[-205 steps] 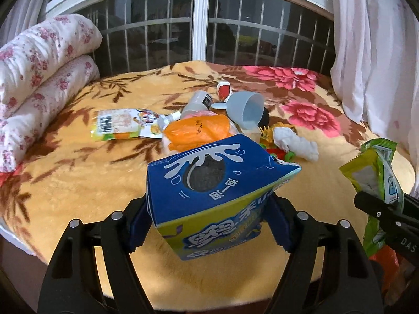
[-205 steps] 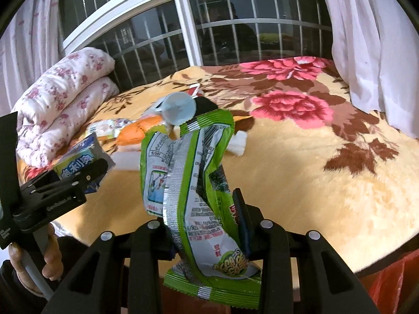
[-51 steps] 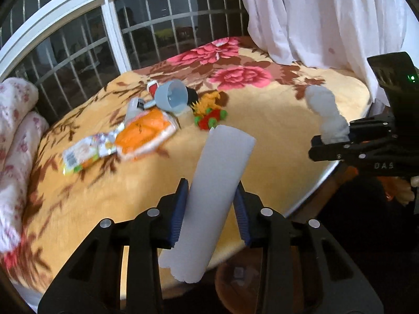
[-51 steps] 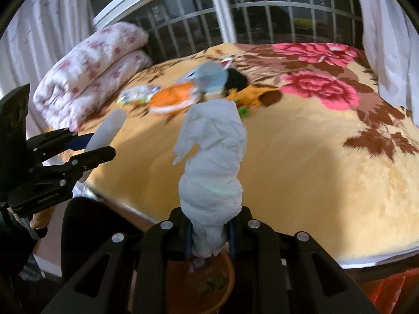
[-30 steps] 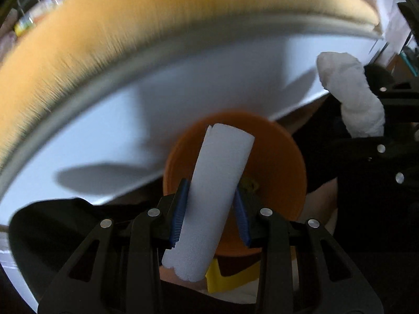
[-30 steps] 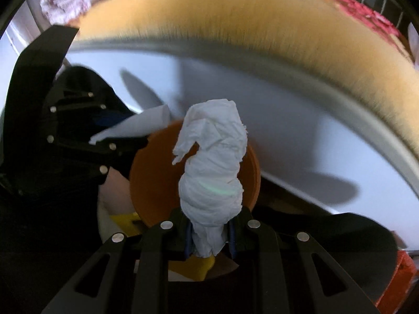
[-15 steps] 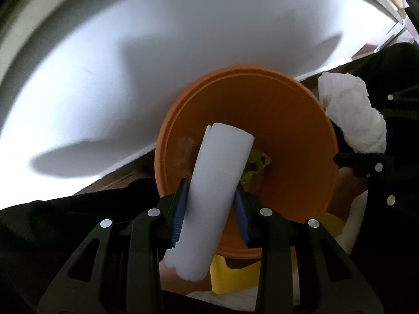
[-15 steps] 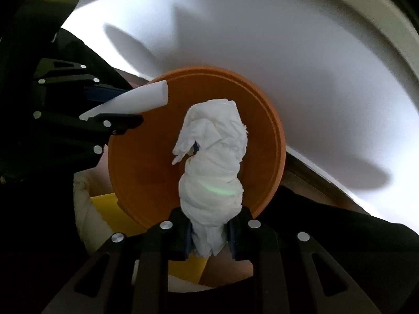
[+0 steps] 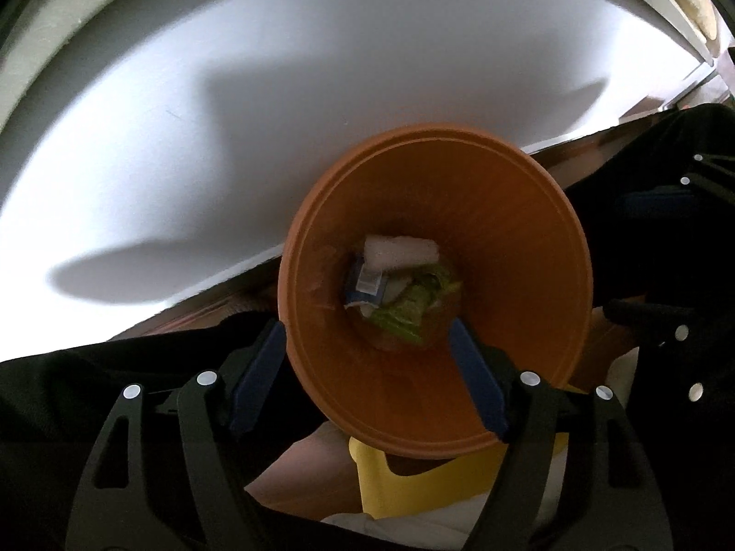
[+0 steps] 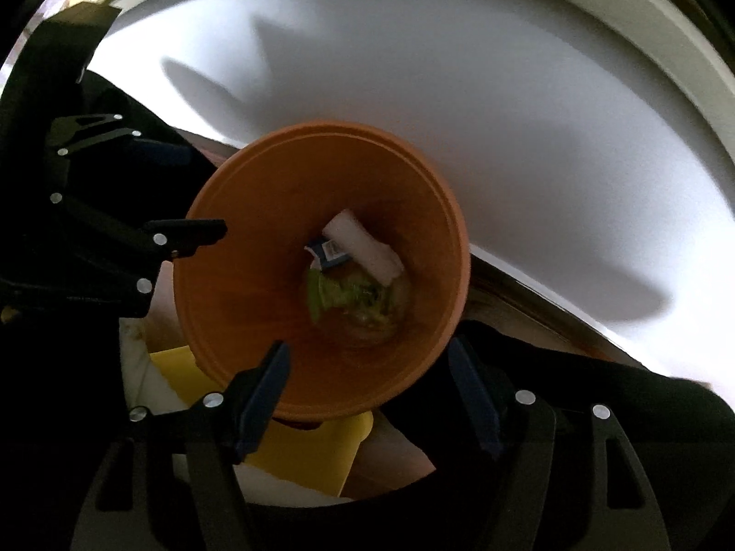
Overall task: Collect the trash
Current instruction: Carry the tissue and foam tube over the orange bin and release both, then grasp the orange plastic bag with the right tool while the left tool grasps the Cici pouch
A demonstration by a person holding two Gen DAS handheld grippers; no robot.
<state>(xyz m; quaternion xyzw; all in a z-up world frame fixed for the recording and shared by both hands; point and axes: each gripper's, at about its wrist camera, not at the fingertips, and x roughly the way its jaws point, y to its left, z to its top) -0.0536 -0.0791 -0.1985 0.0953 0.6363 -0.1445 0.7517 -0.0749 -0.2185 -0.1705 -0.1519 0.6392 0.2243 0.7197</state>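
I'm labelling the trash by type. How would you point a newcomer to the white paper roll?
Find the round orange bin standing on the floor beside the white bed base, then look straight down to its bottom. The white paper roll lies there on top of the blue carton and the green wrapper; it is the only plain white tube.

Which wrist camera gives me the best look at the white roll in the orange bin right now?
The left wrist view: the white roll lies on top of the trash in the orange bin, near centre and fairly sharp. The right wrist view shows it too, angled, with more blur around it.
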